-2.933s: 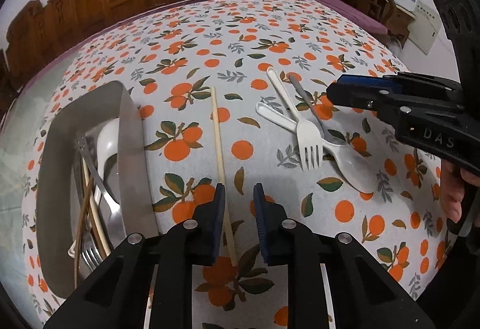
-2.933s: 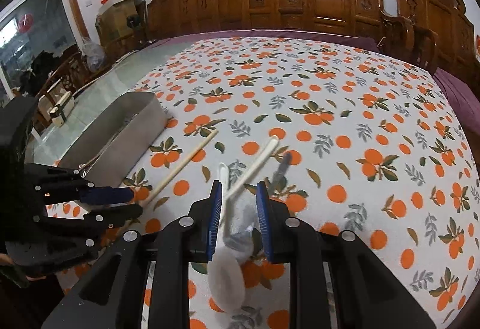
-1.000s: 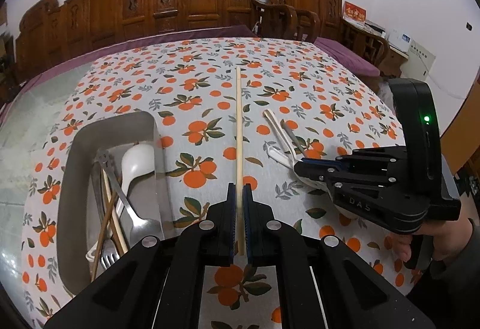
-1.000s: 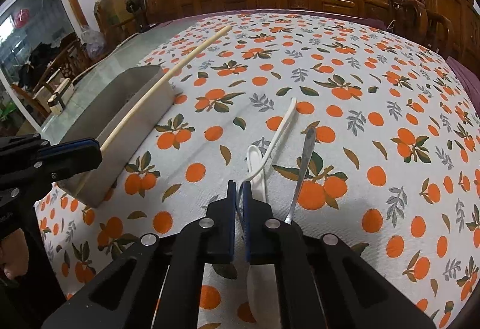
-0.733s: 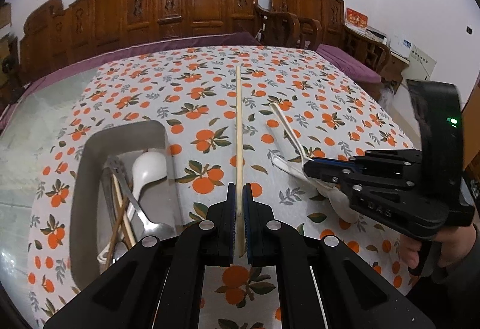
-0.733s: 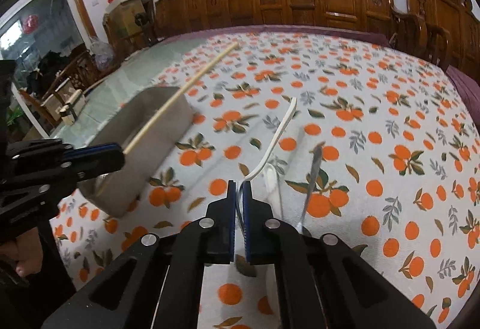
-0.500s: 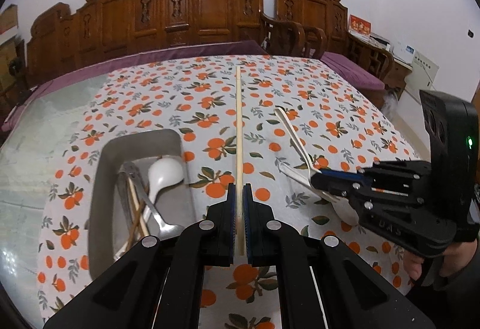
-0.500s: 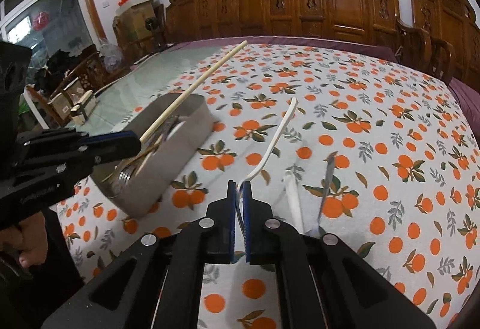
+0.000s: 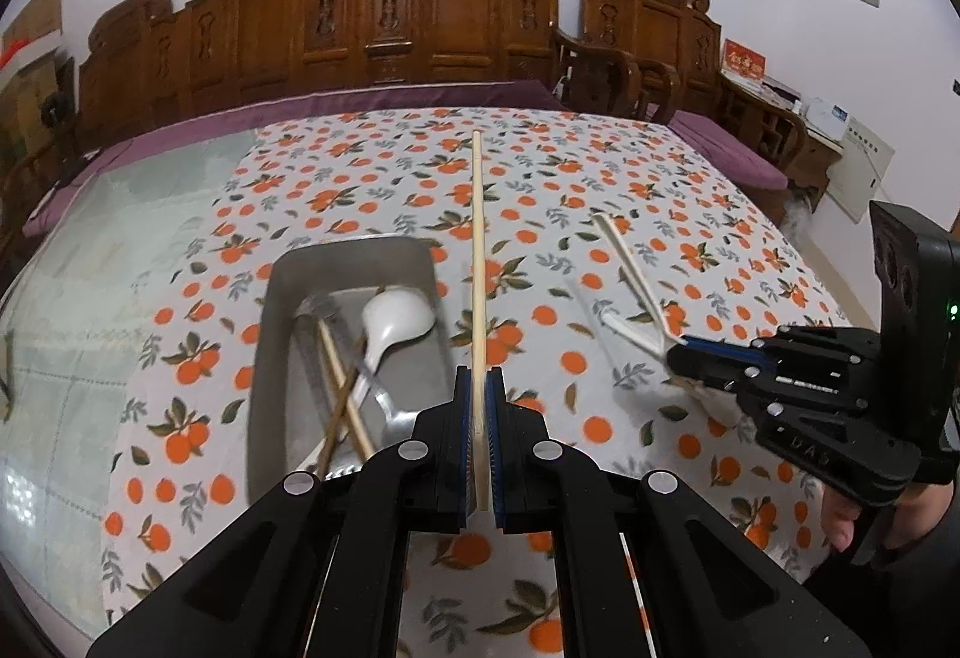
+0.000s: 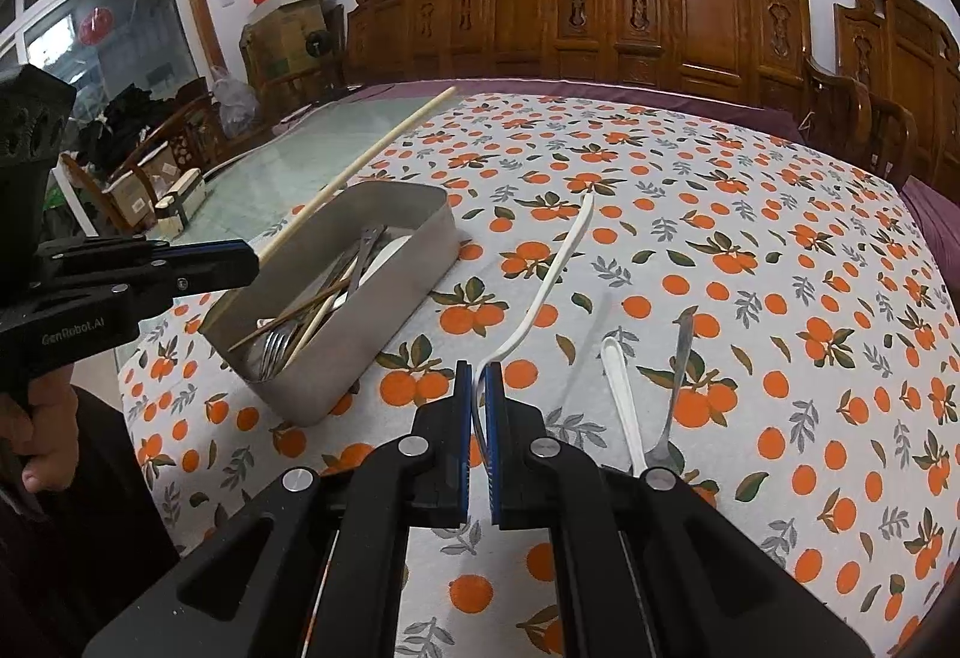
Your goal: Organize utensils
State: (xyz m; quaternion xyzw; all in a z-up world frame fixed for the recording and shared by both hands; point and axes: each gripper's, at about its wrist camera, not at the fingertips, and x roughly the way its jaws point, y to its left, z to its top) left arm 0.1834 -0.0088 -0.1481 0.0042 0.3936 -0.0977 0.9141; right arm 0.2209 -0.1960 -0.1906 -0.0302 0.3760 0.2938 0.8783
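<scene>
Up front, the left gripper (image 9: 478,406) is clamped on a pale chopstick (image 9: 476,250) that juts forward above the tabletop (image 9: 360,178), just right of the metal tray (image 9: 273,334). Meanwhile the right gripper (image 10: 478,400) pinches a white plastic fork (image 10: 540,292) by its head, handle raised over the orange-print cloth. Beyond it a white spoon (image 10: 621,394) and a metal spoon (image 10: 675,382) lie side by side, while the tray holds chopsticks, forks and a white ladle (image 9: 390,325).
</scene>
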